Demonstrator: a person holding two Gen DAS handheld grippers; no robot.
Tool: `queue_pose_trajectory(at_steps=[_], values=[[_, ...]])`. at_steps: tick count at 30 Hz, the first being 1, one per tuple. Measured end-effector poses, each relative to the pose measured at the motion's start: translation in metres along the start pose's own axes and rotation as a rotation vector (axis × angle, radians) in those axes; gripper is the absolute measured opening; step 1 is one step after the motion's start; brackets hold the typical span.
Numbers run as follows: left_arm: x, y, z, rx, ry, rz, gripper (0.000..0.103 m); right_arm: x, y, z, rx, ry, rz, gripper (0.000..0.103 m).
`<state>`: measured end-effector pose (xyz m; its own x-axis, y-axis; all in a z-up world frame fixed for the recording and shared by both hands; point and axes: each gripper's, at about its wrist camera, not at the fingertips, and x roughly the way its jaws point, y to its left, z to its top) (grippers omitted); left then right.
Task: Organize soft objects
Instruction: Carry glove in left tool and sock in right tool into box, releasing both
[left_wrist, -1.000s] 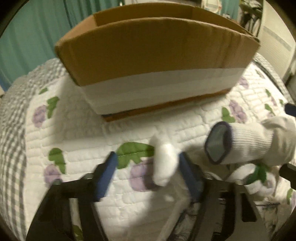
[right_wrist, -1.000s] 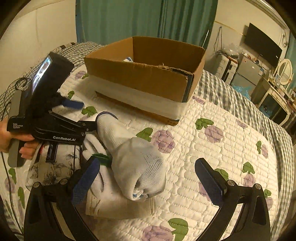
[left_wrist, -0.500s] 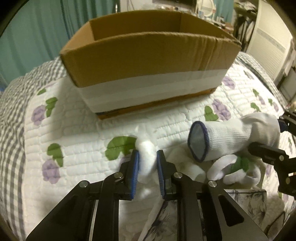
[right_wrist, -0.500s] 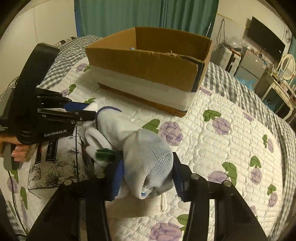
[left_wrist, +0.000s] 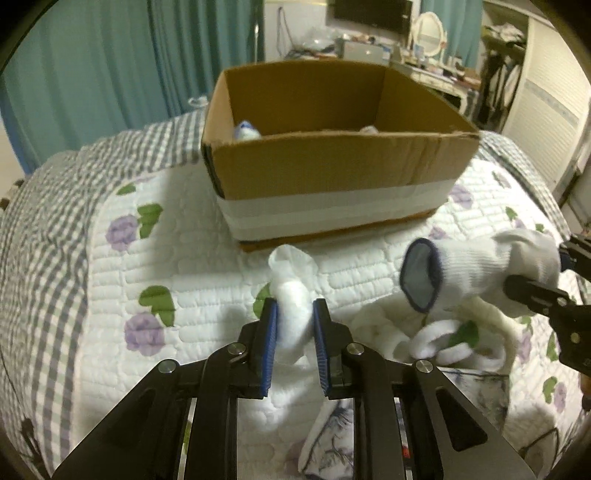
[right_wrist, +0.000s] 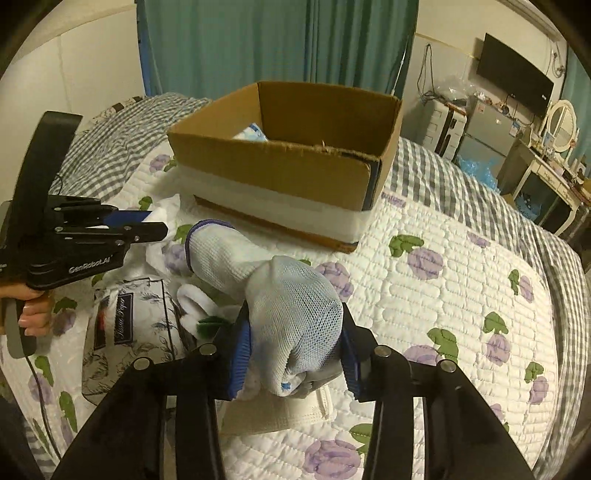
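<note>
White sock (left_wrist: 293, 314) between left fingers (left_wrist: 269, 332)

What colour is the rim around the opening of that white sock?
Dark navy blue around the sock cuff; clearest in the left wrist view.

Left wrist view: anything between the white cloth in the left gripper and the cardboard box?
Only bare quilt lies between the white cloth in the left gripper and the cardboard box.

The bed (right_wrist: 461, 280) has a white quilt with purple flowers. On it stand a cardboard box (right_wrist: 280, 173) toward the far edge, and nearer, a floral tissue pack (right_wrist: 125, 325) beside white soft items (left_wrist: 454, 332).
</note>
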<state>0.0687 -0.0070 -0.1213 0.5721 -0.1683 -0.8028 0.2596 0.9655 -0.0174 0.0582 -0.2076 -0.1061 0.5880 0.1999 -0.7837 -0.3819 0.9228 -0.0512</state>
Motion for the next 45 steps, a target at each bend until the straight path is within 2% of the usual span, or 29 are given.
queue_pose_trajectory(at_steps=[9,18,28,33,45], values=[[-0.037,-0.010,0.009,0.007,-0.074,-0.028,0.018,-0.028,0.002,0.013,0.018,-0.092,-0.012,0.041],[-0.063,-0.003,0.027,-0.045,-0.105,-0.054,0.019,-0.050,0.001,0.026,0.030,-0.154,-0.025,0.041],[-0.092,0.007,0.053,-0.076,-0.218,-0.034,0.019,-0.079,-0.002,0.049,0.036,-0.255,-0.037,0.041],[-0.106,0.010,0.063,-0.058,-0.299,0.002,0.019,-0.088,-0.002,0.056,0.028,-0.291,-0.048,0.041],[-0.116,0.017,0.089,-0.061,-0.374,0.004,0.019,-0.103,0.002,0.082,-0.006,-0.381,-0.065,0.041]])
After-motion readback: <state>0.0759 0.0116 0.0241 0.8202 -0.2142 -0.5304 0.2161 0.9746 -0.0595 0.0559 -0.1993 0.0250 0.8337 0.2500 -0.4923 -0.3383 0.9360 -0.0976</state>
